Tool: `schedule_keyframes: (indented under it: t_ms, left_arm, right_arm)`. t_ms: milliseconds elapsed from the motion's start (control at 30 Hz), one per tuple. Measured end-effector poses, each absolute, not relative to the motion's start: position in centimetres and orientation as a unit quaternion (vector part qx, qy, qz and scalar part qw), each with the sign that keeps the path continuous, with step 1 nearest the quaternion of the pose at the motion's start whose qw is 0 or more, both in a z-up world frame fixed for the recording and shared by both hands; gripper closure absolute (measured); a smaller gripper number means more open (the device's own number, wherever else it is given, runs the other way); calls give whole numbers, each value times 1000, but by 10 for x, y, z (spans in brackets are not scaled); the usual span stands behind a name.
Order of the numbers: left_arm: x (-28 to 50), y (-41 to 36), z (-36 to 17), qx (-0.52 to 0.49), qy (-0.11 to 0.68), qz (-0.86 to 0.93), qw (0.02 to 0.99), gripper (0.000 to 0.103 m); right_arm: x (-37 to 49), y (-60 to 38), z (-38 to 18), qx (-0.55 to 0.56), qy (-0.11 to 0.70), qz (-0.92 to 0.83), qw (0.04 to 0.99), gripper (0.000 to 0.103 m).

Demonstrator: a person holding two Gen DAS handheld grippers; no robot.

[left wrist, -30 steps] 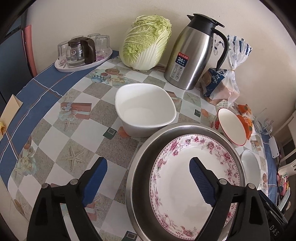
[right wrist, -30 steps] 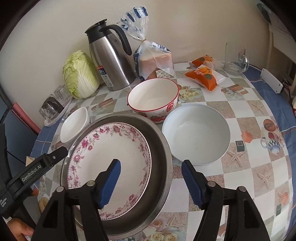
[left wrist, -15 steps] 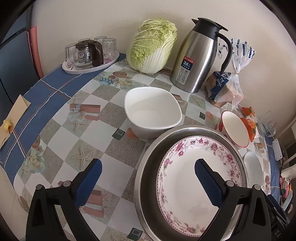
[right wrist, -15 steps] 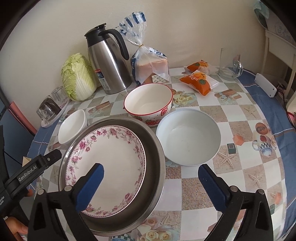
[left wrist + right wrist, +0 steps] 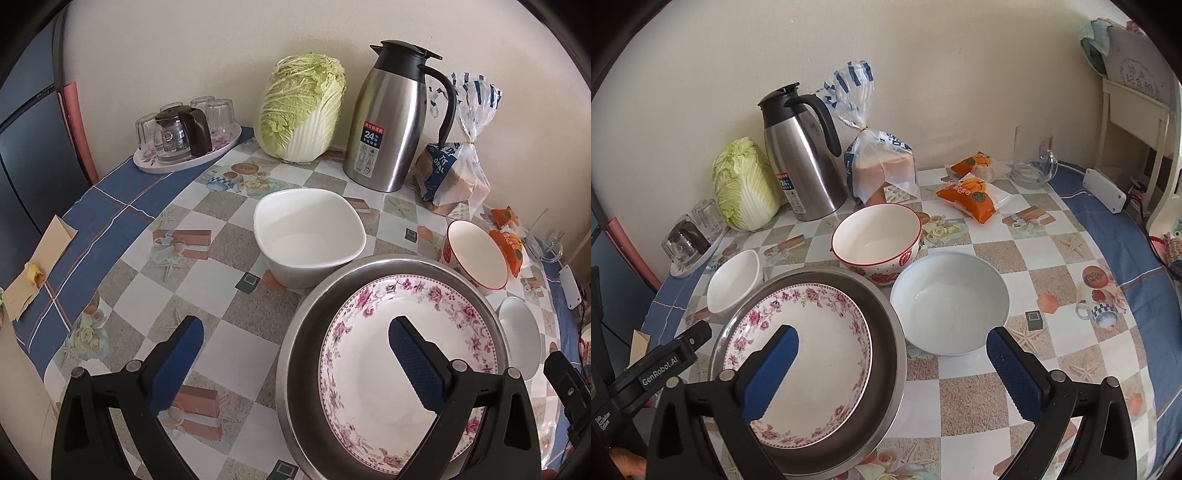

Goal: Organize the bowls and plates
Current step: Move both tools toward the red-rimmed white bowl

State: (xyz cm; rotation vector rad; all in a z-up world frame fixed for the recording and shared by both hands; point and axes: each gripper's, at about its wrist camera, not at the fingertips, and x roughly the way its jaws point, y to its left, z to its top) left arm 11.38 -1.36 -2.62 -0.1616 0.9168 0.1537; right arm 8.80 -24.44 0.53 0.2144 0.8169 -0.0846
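A white plate with a pink flower border (image 5: 362, 354) (image 5: 820, 347) lies inside a wide steel basin (image 5: 295, 354) (image 5: 884, 317) at the table's near side. My left gripper (image 5: 295, 328) hovers open over the basin's left rim, one finger over the tablecloth and one over the plate. My right gripper (image 5: 892, 334) hangs open across the basin's right rim, holding nothing. A squarish white bowl (image 5: 308, 236) (image 5: 733, 284) stands behind the basin. Beside the basin, a red-rimmed bowl (image 5: 875, 236) (image 5: 474, 254) stands just behind a pale round bowl (image 5: 949, 306) (image 5: 519, 332).
Along the wall stand a steel thermos jug (image 5: 391, 122), a cabbage (image 5: 301, 107), a bagged loaf (image 5: 882, 166) and a tray of glasses (image 5: 184, 136). Orange snack packs (image 5: 975, 195), a glass mug (image 5: 1032, 158) and a white box (image 5: 1106, 190) sit far right.
Both grippers' jaws have spread wider, the right one by much more. Both views have tilted up a little, so more of the wall shows. The dishes have not moved.
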Motion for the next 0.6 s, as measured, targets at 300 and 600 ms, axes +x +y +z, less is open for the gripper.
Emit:
schedule_keyframes:
  t_ms: [300,600]
  left_arm:
    - [128,-20,-23,-76,442,68,891,3]
    - [160,-35,-10,-59,441,40,895,3]
  right_arm:
    - [108,-258,6,130,435,-73,888,0]
    - [135,-274,14,134,430,-102,887,0]
